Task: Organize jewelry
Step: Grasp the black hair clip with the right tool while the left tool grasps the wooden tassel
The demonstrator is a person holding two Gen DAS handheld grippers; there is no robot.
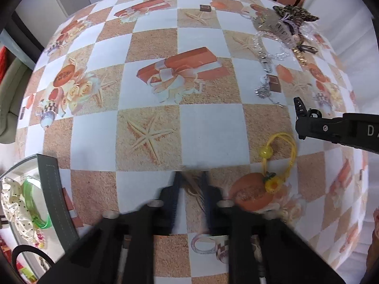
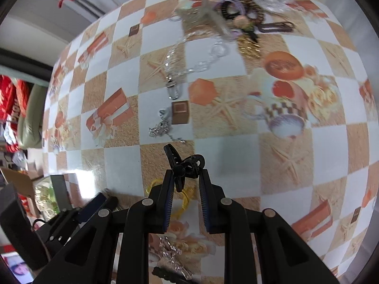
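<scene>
Checkered oilcloth (image 1: pixel 208 127) printed with starfish, gift boxes and roses covers the whole table, and every place below is given from it. At its near-left corner sits a clear container with a grey stitched rim (image 1: pixel 55 196), holding a cream polka-dot scrunchie (image 1: pixel 14 203) and a green bangle (image 1: pixel 35 203). At the far-right corner of the cloth lies the unsorted heap: a leopard-print bow (image 1: pixel 296 14), a clear-link chain (image 2: pixel 201 65), a brown clip (image 2: pixel 276 26) and a small gold piece (image 2: pixel 248 46). A silver chain (image 2: pixel 161 127) lies crumpled nearer the middle, apart from the heap. Toward the near-right edge rests a yellow cord bracelet (image 1: pixel 283 158) with a bead and a flower charm.

The right gripper (image 2: pixel 184 177) hangs above the cloth with its jaws pressed on a small black claw clip (image 2: pixel 183 163), directly over the yellow cord. The left gripper (image 1: pixel 190 182) hovers low over the near edge, fingers narrowly parted, holding nothing.
</scene>
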